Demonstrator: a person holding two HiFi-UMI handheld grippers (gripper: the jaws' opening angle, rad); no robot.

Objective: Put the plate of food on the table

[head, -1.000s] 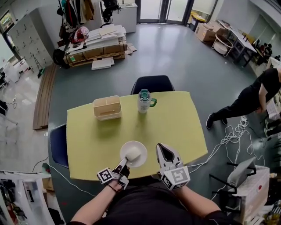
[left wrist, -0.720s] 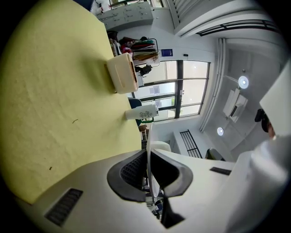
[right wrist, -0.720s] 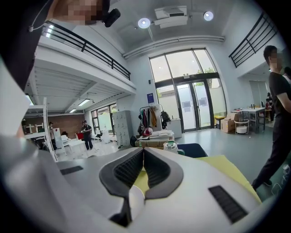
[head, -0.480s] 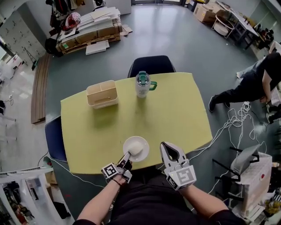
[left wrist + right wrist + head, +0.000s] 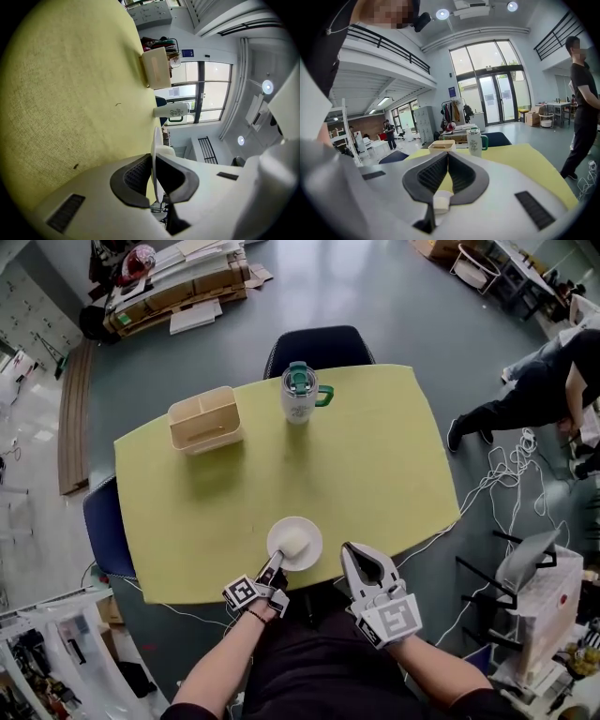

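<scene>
Head view is showing the round white plate of pale food [image 5: 314, 538] staying near the yellow table's [image 5: 375, 456] near edge. The left gripper [image 5: 275, 564] is still pinching its rim, so releasing seems all that remains. The right gripper [image 5: 356, 551] is hovering closed, holding nothing.

The table [image 5: 61, 93] wears a yellow-green cloth of coarse, matt weave. The white plate [image 5: 153, 140] looks smooth and hard, its thin edge faintly glossy. The left gripper [image 5: 153, 161] and right gripper [image 5: 447, 157] have pale matt plastic shells with dark ribbed pads [image 5: 432, 176]
</scene>
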